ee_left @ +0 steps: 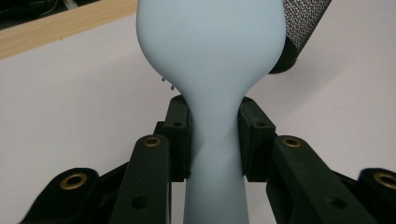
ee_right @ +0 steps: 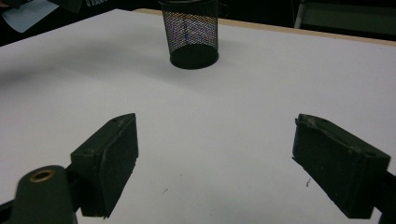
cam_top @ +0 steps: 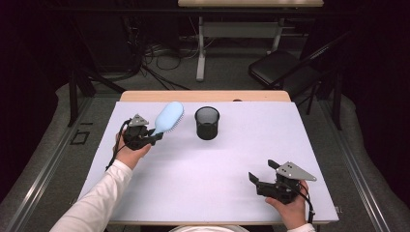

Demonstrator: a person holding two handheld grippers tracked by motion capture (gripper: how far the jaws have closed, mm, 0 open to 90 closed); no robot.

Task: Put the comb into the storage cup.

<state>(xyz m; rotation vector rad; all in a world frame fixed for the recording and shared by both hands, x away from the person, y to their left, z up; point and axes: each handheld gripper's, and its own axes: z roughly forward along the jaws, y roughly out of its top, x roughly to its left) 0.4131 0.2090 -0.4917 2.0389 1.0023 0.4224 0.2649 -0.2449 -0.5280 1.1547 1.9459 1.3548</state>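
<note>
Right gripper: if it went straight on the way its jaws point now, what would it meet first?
Probably the black mesh cup. The right gripper is open over the bare white table top, and the cup stands slightly left of centre ahead, so a narrow miss is possible; depth is unclear.

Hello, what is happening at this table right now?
A person holds a gripper in each hand over a white table. The left gripper is shut on the handle of a light blue hairbrush and holds it above the table, its head next to a black mesh cup. The cup stands upright near the far edge. The right gripper is open with nothing between its jaws, low at the near right side.
</note>
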